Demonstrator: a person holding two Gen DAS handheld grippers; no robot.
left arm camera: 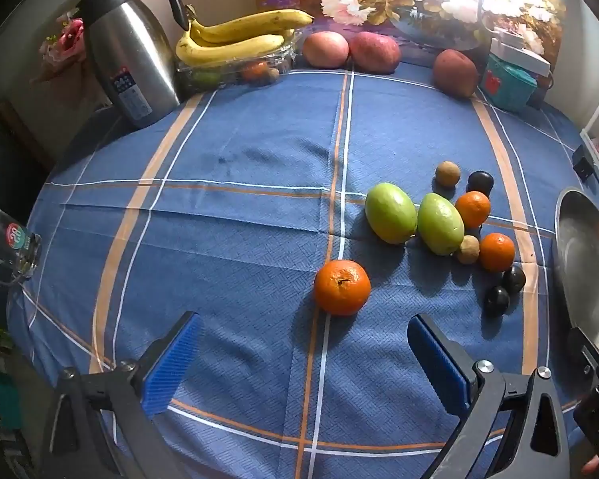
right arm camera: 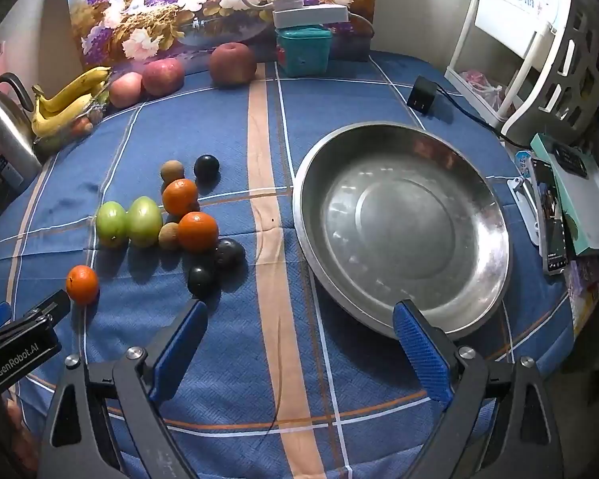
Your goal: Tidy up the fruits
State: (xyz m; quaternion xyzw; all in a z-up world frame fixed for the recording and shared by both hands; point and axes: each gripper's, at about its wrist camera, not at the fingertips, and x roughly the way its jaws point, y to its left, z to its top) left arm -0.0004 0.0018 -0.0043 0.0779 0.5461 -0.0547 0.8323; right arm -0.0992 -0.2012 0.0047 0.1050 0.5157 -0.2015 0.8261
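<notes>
The table [right arm camera: 227, 359] bears an empty steel basin [right arm camera: 479, 207] on its right. Green fruits [right arm camera: 143, 221], oranges [right arm camera: 197, 231] and dark plums [right arm camera: 200, 281] cluster left of it. Left tool [left arm camera: 303, 363] and right tool [right arm camera: 299, 347] hover spread, gripping nothing.

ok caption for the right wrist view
Open right gripper above a blue cloth, empty steel bowl beside scattered fruit.

Bare tablecloth [right arm camera: 275, 359] between fruit cluster [right arm camera: 179, 215]; bowl [right arm camera: 495, 215]
</notes>
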